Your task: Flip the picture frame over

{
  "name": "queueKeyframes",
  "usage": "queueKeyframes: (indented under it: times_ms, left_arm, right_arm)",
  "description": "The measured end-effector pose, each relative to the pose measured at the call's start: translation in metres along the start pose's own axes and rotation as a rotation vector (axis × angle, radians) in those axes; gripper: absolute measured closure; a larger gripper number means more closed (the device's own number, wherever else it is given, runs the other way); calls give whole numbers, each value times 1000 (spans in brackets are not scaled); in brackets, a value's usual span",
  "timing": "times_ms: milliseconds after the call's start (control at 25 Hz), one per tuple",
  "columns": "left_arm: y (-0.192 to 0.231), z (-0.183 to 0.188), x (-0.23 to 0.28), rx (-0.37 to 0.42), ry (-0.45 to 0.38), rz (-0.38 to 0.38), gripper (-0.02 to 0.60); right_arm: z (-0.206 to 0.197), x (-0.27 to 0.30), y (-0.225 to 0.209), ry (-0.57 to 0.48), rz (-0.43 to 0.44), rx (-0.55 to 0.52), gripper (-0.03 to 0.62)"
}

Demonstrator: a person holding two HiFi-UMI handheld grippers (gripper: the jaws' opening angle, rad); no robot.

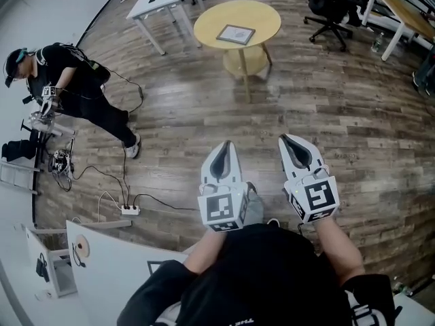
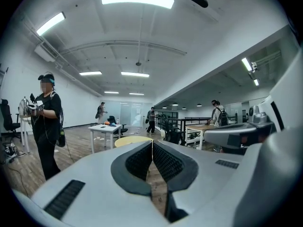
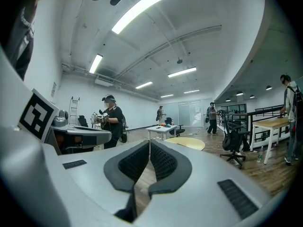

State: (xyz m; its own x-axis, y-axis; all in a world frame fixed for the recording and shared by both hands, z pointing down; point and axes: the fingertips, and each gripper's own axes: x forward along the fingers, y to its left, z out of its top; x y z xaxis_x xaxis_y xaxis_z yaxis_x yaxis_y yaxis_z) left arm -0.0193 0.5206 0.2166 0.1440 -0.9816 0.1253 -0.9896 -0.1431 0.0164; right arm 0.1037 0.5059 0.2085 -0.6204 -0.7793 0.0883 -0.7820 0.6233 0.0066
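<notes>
While only the head view is showing the picture frame [image 1: 236, 34] lying on the round yellow counter [image 1: 265, 15] — well ahead — the left tongs [image 1: 225, 148] and right tongs [image 1: 289, 142] are sitting fully closed, gripping nothing.

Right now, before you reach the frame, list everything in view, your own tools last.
picture frame: one, grey border, flat on the round table
round table: one, yellow, far centre
white table: one, left of the round table
office chairs: two, black, far right and by the white table
wooden-top table: one, white legs, far right corner
person: one, in black, left side
other people: at least three, far end of room
power strip: one, white, floor at lower left
floor: brown wood planks
left tool: one, grey-white, jaws shut, empty
right tool: one, grey-white, jaws shut, empty
</notes>
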Motion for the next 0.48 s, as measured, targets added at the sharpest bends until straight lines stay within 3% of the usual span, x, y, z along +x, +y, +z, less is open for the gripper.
queueKeyframes:
  times_ms: [480]
  left_arm:
    - [65, 4, 97, -16, 12, -5, 557]
  right_arm:
    - [9, 119, -27, 34, 12, -13, 573]
